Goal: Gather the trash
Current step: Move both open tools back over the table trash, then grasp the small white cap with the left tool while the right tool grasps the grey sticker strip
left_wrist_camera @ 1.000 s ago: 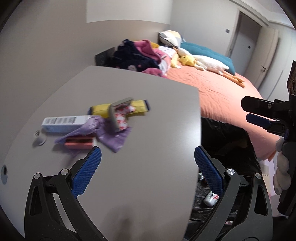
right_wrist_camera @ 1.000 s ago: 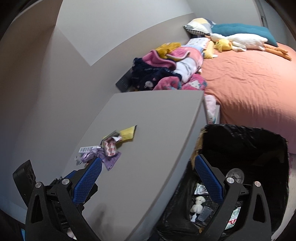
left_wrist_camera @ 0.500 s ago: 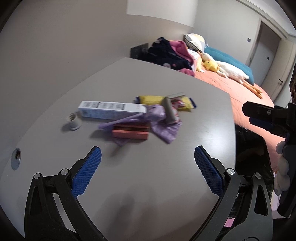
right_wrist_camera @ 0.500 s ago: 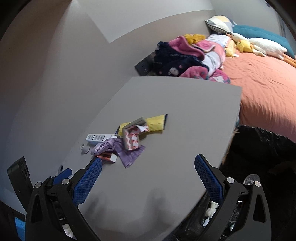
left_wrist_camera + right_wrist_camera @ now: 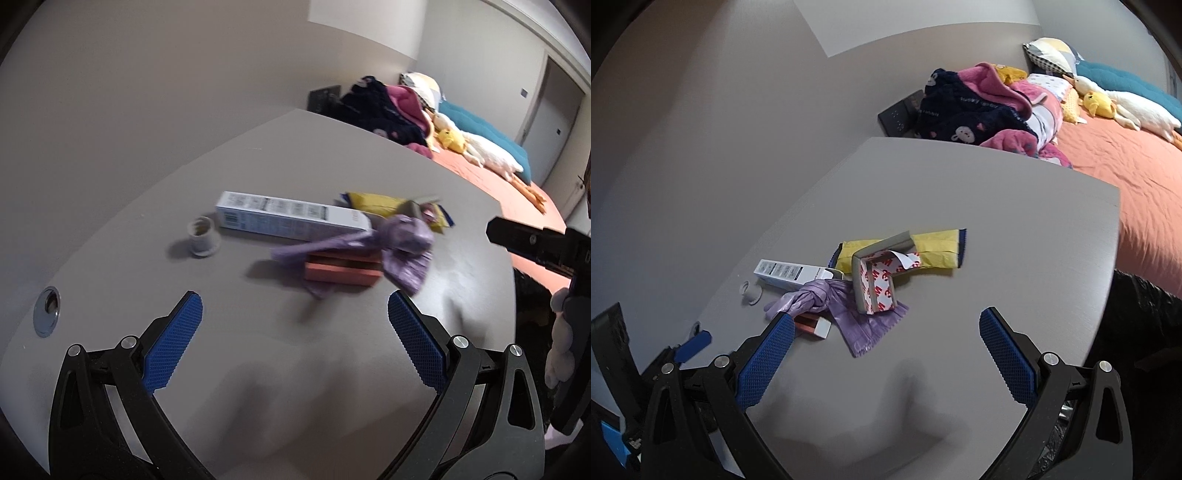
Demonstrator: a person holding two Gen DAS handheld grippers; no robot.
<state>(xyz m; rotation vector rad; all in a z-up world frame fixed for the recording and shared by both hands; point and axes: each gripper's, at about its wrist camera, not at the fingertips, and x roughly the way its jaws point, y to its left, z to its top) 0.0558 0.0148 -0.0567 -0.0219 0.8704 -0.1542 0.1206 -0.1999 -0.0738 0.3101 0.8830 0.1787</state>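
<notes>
A heap of trash lies mid-table: a white carton (image 5: 288, 218) (image 5: 790, 275), a knotted purple bag (image 5: 391, 243) (image 5: 842, 306), a small orange box (image 5: 341, 273) (image 5: 812, 326), a yellow packet (image 5: 384, 205) (image 5: 934, 249), a grey corner guard with red-printed tape (image 5: 875, 286) and a small white cap (image 5: 201, 236) (image 5: 751, 293). My left gripper (image 5: 291, 332) is open just short of the orange box, with nothing in it. My right gripper (image 5: 886, 350) is open and empty, its left pad (image 5: 764, 362) beside the purple bag. The black bin bag (image 5: 1137, 317) hangs off the table's right edge.
The grey table (image 5: 997, 206) stands against a wall, with a metal cable hole (image 5: 48, 308) at its left. Past its far edge is a bed with an orange cover (image 5: 1137, 177), a pile of clothes (image 5: 979, 107), pillows and a plush duck (image 5: 1108, 103).
Both views have swung left and closer to the trash heap. The bin has slid out to the right edge of both views. Both grippers stay open.
</notes>
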